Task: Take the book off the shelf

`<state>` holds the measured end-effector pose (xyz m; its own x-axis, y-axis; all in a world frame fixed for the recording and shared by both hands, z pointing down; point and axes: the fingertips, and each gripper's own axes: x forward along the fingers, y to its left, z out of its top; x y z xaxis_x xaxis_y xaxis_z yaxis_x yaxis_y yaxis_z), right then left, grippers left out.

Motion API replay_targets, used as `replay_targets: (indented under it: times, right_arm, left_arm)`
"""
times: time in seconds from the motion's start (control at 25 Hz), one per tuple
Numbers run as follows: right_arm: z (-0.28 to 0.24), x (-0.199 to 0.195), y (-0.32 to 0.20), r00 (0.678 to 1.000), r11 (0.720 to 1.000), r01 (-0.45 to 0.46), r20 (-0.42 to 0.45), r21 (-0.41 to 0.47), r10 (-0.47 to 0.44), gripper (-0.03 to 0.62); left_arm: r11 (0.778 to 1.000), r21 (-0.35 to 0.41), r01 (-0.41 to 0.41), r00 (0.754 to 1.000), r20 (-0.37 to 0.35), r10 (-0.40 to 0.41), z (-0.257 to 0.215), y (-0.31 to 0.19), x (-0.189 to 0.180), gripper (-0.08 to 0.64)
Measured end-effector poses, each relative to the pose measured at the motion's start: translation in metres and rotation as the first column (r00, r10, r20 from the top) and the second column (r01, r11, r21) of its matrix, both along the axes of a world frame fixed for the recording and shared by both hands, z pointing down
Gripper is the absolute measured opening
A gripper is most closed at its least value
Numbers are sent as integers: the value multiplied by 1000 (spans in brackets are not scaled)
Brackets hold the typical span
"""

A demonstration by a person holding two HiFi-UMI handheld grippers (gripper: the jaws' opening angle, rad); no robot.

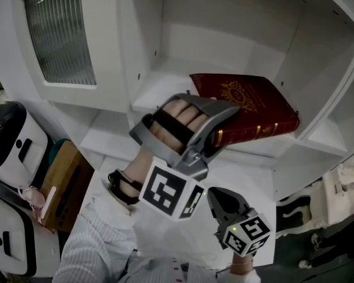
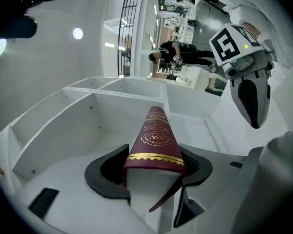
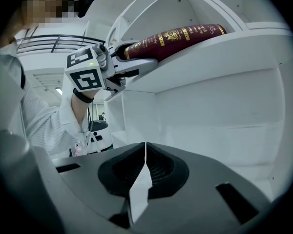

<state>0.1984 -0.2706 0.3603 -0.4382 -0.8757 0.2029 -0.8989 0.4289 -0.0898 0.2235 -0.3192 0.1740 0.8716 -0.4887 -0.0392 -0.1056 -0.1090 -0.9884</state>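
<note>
Left hand-held gripper (image 2: 154, 169) clamped on the near end of the dark red book (image 1: 248, 102), one jaw on each cover, with the gold-tooled spine showing between them. The book lies flat on the white shelf (image 1: 165, 93), its long axis running straight on from the jaws toward the far right of the compartment, so a pull back along that line should slide it clear. Right hand-held gripper (image 3: 144, 169) clenched on nothing, below the shelf, nearer the person and well apart from the book.
</note>
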Motion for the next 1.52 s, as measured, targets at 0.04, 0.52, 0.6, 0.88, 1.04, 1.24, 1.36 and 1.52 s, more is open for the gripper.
replay_targets:
  times: [0.04,0.52,0.6,0.88,1.04,1.24,1.36,1.52]
  right_arm:
    - [1,0,0,1000,1000,-1,-1,-2,1,17]
    - [2,-2,3,1000,1000,-2,6,-4,2,17]
    - [3,-4,3,1000,1000,-1,12,-6,1,17]
    - [5,-7,8,1000,1000,1,18,-4,-1,17]
    - [4,-4,14,1000,1000,-9,21,3,9,17]
    - [6,-2,24,1000,1000,-7,18,1,7,17]
    - [3,-1,29,1000,1000,1,19,6,-1,17]
    - [-6,-1,32,999,999,32,13,26,-32,17]
  left_arm:
    - [1000,6,5,1000,5,-5,0,0,0,272]
    - [998,46,43,998,47,-45,4,-1,0,239]
    - [997,50,51,997,60,-54,5,-2,0,233]
    - [995,76,71,996,52,-75,4,-2,1,225]
    - [992,84,94,993,59,-99,6,-2,0,224]
    - [990,79,114,992,53,-118,5,2,1,222]
    - [988,76,134,989,49,-138,6,6,0,222]
    - [983,75,170,983,55,-174,6,9,-3,222]
